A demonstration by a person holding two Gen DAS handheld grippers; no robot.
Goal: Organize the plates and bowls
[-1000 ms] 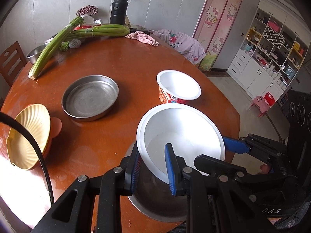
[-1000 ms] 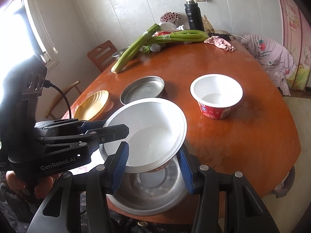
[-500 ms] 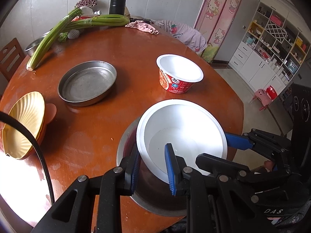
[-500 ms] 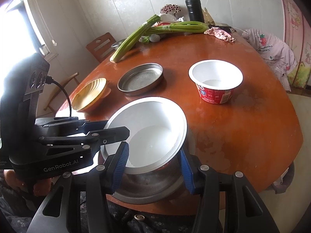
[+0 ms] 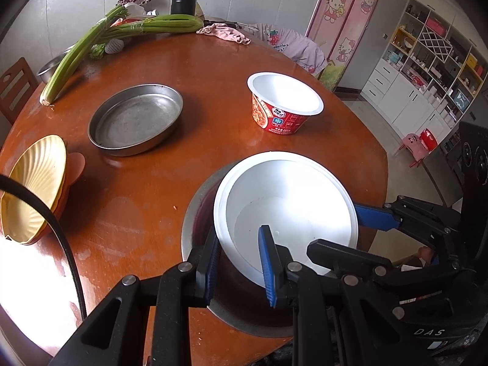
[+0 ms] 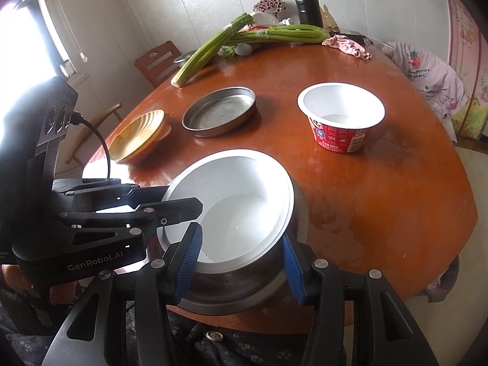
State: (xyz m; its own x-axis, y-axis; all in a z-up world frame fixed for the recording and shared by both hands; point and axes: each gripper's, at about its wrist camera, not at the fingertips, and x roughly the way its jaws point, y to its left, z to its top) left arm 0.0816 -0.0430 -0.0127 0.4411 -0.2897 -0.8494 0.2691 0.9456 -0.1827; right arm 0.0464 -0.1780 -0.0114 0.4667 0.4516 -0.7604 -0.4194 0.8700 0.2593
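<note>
The left tool [image 5: 238,264] pinches the white bowl's [image 5: 285,213] rim over a steel pan [image 5: 198,213].

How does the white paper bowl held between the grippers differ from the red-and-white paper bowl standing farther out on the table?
The gripped white paper bowl is tilted over a round steel pan; the red-and-white paper bowl stands upright and untouched on the wooden table. The gripped one looks wider and shallower. Both have white, empty insides.
</note>
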